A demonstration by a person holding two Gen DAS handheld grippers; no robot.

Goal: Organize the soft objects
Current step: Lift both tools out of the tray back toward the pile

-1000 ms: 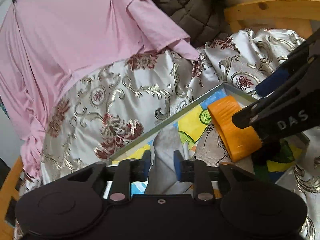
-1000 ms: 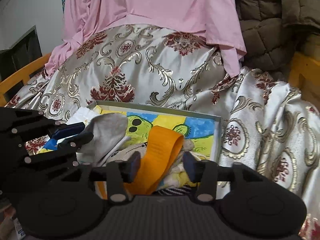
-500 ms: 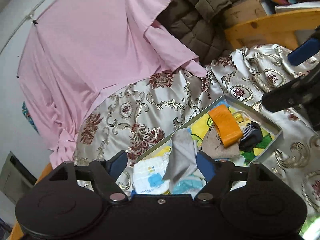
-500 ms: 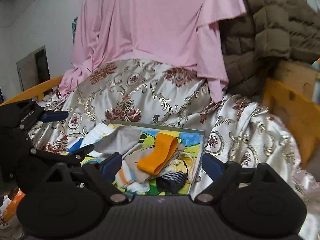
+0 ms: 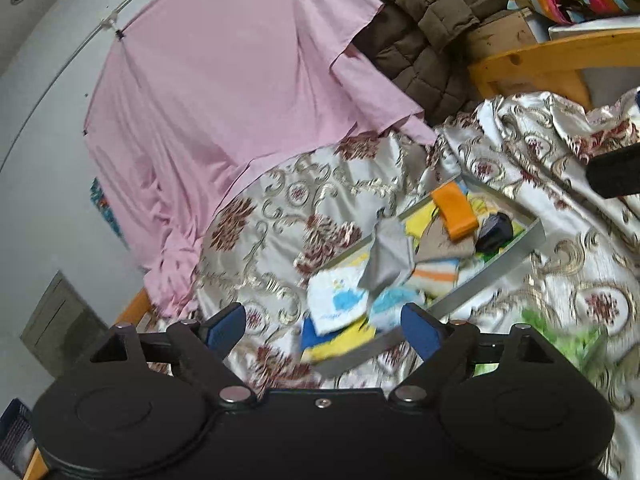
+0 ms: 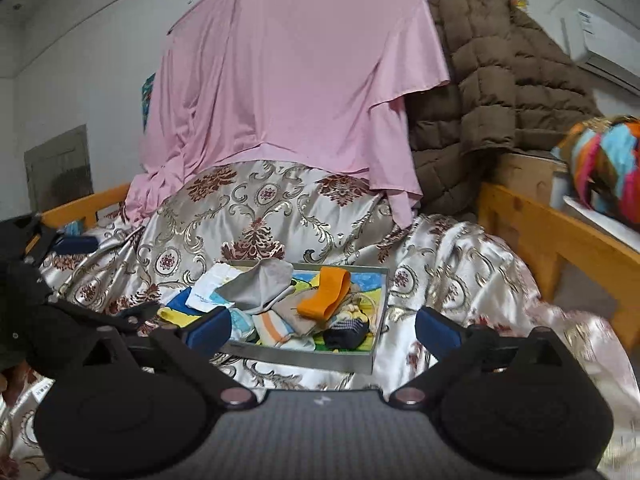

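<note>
Shallow grey tray (image 6: 375, 312) is sitting on the gold-and-red brocade bedspread (image 6: 256, 216), holding the soft stuff in a loose pile. Orange band (image 6: 325, 294) is lying on top toward the tray's far right, grey sock (image 6: 260, 284) is draping over the pile's left half, striped orange-and-white cloth (image 6: 272, 326) is lying below it, dark sock (image 6: 346, 334) is sitting at the near right corner. White cloth with a blue print (image 6: 210, 288) and a blue-and-yellow piece (image 6: 178, 308) are spilling over the tray's left end onto the bedspread.

Same pile from the left wrist view: grey sock (image 5: 390, 258) centre, orange band (image 5: 456, 210) further back, tray wall (image 5: 496, 264) running diagonally.

Left tongs (image 5: 322, 326) are standing wide, jaws have just been opening, nothing between the blue pads, hovering short of the tray's near end. Right tongs (image 6: 323, 330) are also standing wide, jaws just been opening, nothing gripped, tray sitting beyond the gap.

Pink sheet (image 6: 288, 80) is hanging behind the bedspread, brown quilted jacket (image 6: 492, 88) piling to its right, yellow wooden bed frame (image 6: 560, 236) running along the right side, multicoloured bundle (image 6: 608, 160) sitting on top of it.
</note>
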